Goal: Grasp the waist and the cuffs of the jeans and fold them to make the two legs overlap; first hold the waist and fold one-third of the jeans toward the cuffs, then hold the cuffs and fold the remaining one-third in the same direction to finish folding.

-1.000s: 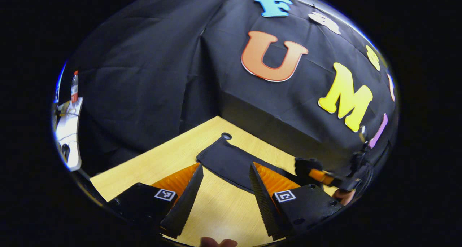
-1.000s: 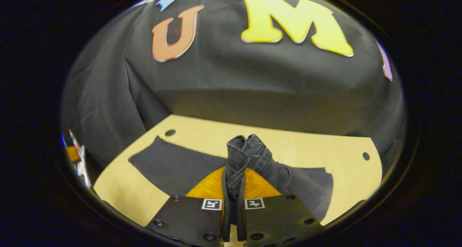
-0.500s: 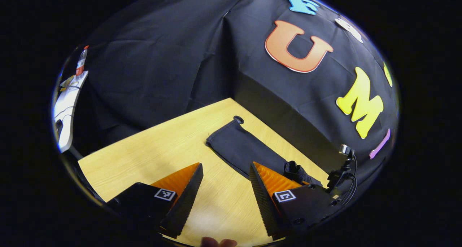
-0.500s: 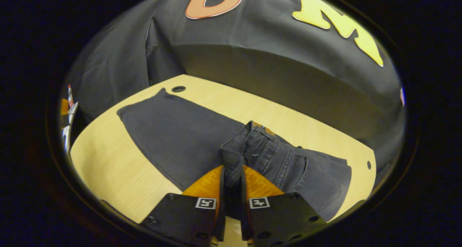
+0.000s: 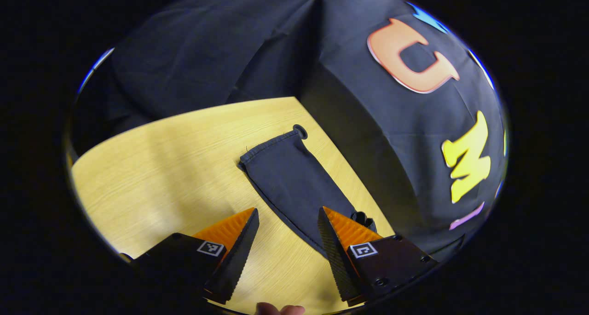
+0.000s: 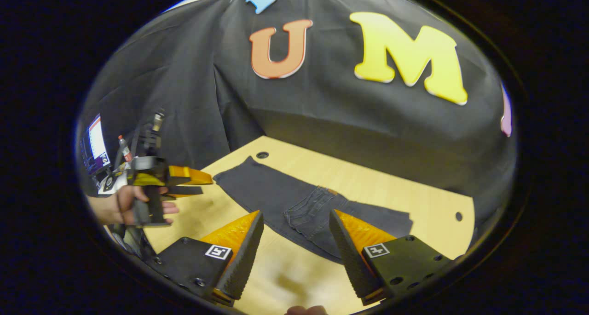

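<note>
**Holding both grippers open above the part-folded jeans**

Hovering over the table, my right gripper (image 6: 294,241) has its fingers spread wide with nothing between them. Beyond the fingertips lie the dark charcoal denim jeans (image 6: 276,195), flat on the light yellow wood-grain table (image 6: 368,177). The waist section (image 6: 313,207), with its pocket stitching showing, is folded over onto the legs and sits near the middle of the garment. The cuff end (image 6: 239,172) points toward the far left corner of the table, close to a small round cable hole (image 6: 262,155); a second round hole (image 6: 456,216) sits near the right edge, apart from the jeans.

In the right gripper view, my left hand (image 6: 133,204) shows at the left edge, wrapped around the handle of my left gripper (image 6: 202,184), which is held above the table's left side, its tips near the cuff end but not touching it.

In the left gripper view, my left gripper (image 5: 287,227) is also wide apart and empty. The leg of the jeans (image 5: 294,181) runs away from between the fingers, with the cuff hem (image 5: 269,145) just beside the cable hole (image 5: 300,131). The right finger (image 5: 340,241) overlaps the near part of the cloth in the view; I cannot tell whether it touches.
</note>
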`<act>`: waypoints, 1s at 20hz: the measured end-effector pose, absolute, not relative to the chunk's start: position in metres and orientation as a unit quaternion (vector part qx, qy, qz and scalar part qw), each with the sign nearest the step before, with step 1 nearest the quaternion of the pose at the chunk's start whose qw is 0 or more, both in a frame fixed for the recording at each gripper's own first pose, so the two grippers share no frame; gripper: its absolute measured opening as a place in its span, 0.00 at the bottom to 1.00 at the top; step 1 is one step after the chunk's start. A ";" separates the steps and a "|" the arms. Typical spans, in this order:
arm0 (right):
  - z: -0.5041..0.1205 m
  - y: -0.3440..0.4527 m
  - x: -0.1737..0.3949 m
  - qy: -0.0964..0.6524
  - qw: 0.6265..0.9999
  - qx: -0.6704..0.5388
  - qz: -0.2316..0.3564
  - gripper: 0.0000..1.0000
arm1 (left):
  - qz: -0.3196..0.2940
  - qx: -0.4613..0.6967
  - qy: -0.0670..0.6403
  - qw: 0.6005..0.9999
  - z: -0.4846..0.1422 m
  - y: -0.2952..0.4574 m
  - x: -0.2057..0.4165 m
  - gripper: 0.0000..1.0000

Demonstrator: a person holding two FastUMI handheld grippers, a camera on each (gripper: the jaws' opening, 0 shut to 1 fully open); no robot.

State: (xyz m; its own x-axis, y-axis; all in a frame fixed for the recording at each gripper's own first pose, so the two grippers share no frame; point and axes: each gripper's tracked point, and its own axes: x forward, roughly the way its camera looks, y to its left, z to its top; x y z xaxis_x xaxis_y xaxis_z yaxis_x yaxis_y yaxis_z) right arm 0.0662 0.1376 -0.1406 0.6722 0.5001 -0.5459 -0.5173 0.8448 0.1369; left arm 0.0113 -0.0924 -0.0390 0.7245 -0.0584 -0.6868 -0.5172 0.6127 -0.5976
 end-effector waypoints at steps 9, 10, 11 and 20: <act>-0.084 0.032 0.054 0.280 0.942 -0.004 0.184 0.84 | 0.179 -0.522 0.384 0.740 -0.094 -0.064 0.050 0.84; -0.083 0.029 0.052 0.280 0.943 -0.002 0.178 0.84 | 0.178 -0.530 0.381 0.737 -0.092 -0.065 0.054 0.83; -0.083 0.026 0.052 0.281 0.944 -0.002 0.174 0.89 | 0.176 -0.536 0.377 0.734 -0.094 -0.066 0.059 0.83; -0.106 0.013 0.043 0.311 0.937 -0.007 0.159 0.85 | 0.148 -0.618 0.314 0.706 -0.098 -0.068 0.089 0.72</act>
State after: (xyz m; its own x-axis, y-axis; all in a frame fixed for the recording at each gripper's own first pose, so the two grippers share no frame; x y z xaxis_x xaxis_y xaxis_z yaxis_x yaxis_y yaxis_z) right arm 0.0432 0.0134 -0.1061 0.7569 0.2925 -0.5844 -0.3018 0.9496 0.0844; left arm 0.0892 -0.0677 -0.0976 0.7592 -0.1788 -0.6258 -0.5965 0.1934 -0.7790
